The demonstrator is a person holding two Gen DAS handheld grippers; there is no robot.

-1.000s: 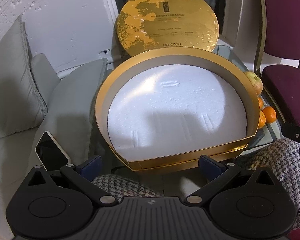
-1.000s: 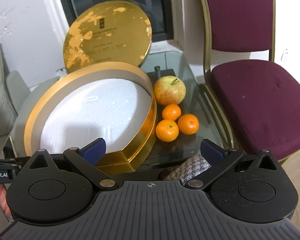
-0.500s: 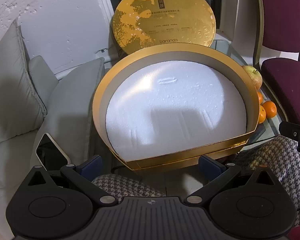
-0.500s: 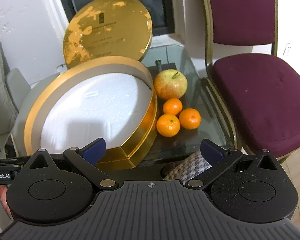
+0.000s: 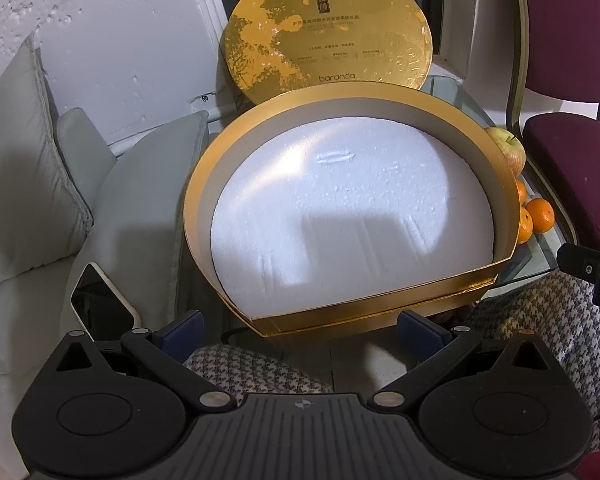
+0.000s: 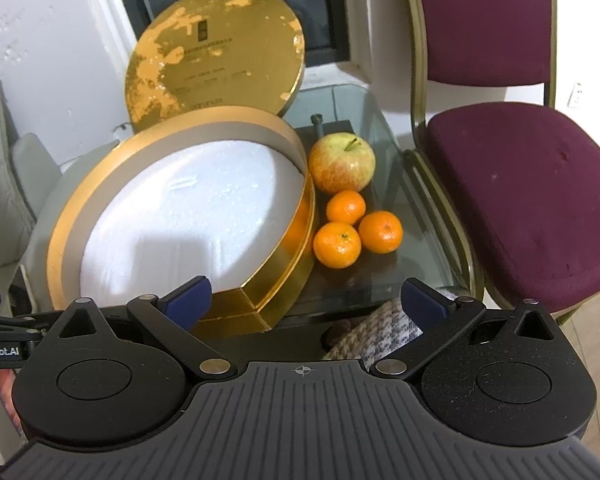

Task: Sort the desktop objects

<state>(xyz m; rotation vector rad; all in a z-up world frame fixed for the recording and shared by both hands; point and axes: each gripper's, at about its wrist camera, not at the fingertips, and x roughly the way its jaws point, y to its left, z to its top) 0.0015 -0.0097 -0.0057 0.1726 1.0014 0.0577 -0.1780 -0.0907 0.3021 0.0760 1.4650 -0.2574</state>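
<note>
Glass table (image 6: pixel 384 120): tangerines (image 6: pixel 337 245) ahead of open right gripper (image 6: pixel 306 298).

Apple (image 6: pixel 342 162) and three tangerines (image 6: pixel 356 228) — beside gold box (image 6: pixel 288 280).

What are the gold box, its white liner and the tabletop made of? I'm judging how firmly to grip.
Gold box: likely foil-faced cardboard, shiny, with creased corners. White liner: seemingly foam, with a matte, pebbly, dented surface. Tabletop: glass, transparent and reflective.

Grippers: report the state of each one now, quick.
Left gripper: open, holding nothing, short of the gold box.
Right gripper: open, holding nothing, facing the fruit on the glass table.
</note>
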